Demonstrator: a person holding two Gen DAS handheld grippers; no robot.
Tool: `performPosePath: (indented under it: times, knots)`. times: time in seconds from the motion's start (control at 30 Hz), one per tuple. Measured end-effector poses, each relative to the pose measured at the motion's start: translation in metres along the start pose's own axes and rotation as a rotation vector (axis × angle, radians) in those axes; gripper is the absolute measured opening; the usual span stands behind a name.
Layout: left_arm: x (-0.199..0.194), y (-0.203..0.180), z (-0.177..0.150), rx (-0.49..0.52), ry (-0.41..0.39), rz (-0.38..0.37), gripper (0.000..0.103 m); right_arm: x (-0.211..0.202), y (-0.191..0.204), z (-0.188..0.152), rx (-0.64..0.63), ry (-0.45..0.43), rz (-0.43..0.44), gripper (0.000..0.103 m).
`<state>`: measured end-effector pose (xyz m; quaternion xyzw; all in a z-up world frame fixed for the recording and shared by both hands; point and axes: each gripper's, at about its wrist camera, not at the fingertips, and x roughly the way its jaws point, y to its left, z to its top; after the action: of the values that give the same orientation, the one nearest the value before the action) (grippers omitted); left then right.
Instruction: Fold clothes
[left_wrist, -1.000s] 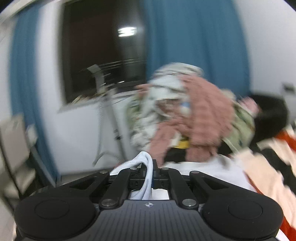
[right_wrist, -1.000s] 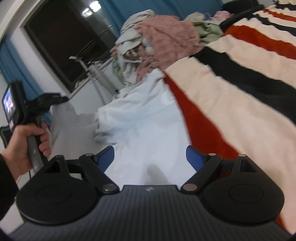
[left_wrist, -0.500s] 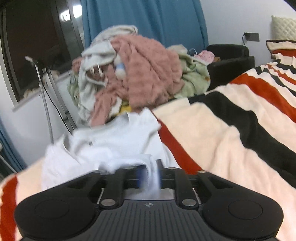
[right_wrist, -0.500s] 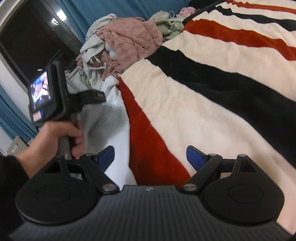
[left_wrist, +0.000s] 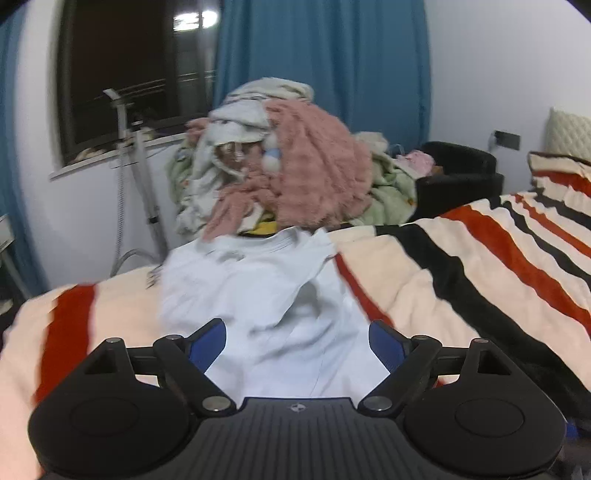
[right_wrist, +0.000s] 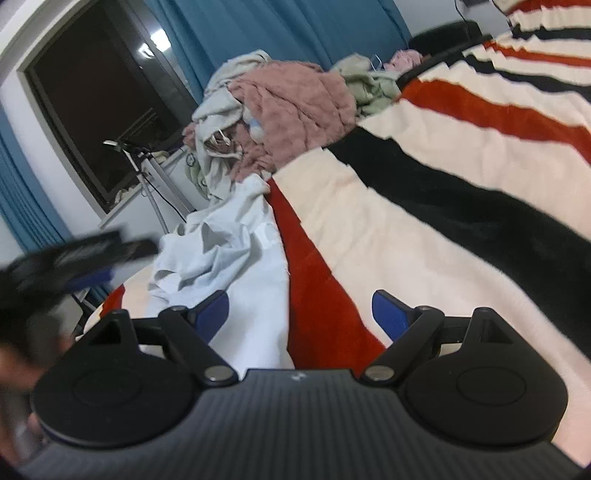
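On the left, the bed's striped blanket (left_wrist: 461, 266) hangs down at its edge, with a red stripe showing. Next comes the white T-shirt (left_wrist: 266, 291). It lies on the blanket, near the edge of the bed. Its neck end points at the far pile. It is not flat. One side is bunched up and lies over the middle, so there are bumps and folds in it. I think that is too messy to be a neat fold.

The left gripper (left_wrist: 297, 338) hovers right over the shirt. Its two blue fingers are wide apart and hold nothing. It looks ready to grab the cloth below it.

Behind the shirt sits a big pile of clothes (left_wrist: 295, 166), with a fluffy pink one on top. I think they wait there for their turn.

Further right, the right gripper (right_wrist: 301, 314) is over the shirt's right edge and the red stripe beside it. Its fingers are wide apart too, with nothing in them. From this side the shirt (right_wrist: 229, 258) looks crumpled at its far end. The left gripper shows there as a dark blur.
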<state>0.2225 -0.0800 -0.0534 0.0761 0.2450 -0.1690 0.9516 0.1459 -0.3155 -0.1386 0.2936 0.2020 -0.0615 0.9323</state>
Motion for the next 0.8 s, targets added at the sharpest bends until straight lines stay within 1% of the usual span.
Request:
performPosePath:
  times: [0.1,0.2,0.3,0.4,0.5,0.63,0.8]
  knots:
    - [-0.049,0.011,-0.021,-0.023,-0.01,0.019,0.088,-0.013,0.006,-0.001,-0.047,-0.043,-0.01,0.087]
    - [-0.098,0.021,-0.042,-0.045,-0.019,0.038,0.088,-0.025,0.012,-0.005,-0.063,-0.046,-0.012,0.087]
    - [-0.147,0.032,-0.064,-0.068,-0.029,0.057,0.089,-0.04,0.023,-0.01,-0.113,-0.067,-0.004,0.087]
    - [-0.18,0.039,-0.083,-0.079,-0.035,0.062,0.091,-0.051,0.033,-0.016,-0.158,-0.061,-0.005,0.087]
    - [-0.204,0.047,-0.103,-0.1,-0.037,0.064,0.093,-0.06,0.045,-0.023,-0.213,-0.046,0.008,0.087]
    - [-0.22,0.057,-0.126,-0.147,-0.032,0.076,0.094,-0.07,0.058,-0.034,-0.27,-0.026,0.029,0.086]
    - [-0.229,0.058,-0.132,-0.13,-0.026,0.079,0.095,-0.077,0.067,-0.041,-0.292,-0.019,0.037,0.086]
